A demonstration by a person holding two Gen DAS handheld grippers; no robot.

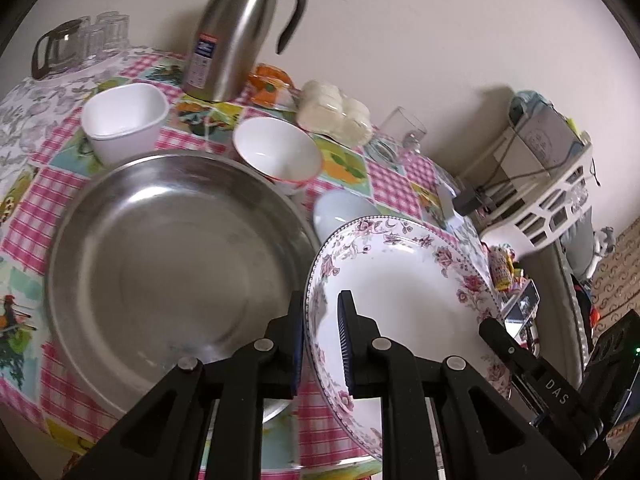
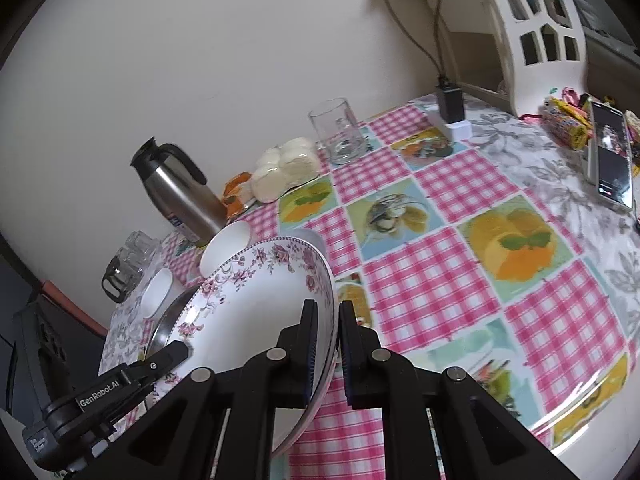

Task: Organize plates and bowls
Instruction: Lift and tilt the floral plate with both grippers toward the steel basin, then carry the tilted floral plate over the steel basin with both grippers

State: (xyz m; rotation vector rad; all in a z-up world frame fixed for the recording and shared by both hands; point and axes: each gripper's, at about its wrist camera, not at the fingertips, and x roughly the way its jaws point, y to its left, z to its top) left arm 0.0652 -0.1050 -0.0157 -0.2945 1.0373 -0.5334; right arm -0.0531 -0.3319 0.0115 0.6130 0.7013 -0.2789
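While both grippers' jaws clamped opposite rims of the floral plate, tilted above the desk beside the steel plate, we judged three bowls still unsorted.

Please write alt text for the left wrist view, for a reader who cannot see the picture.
The left gripper pinches the near rim of a floral plate, while the right gripper reaches its far edge. Beside it on the checked tablecloth lie a large steel plate, a square white bowl, a round white bowl and a steel thermos jug.
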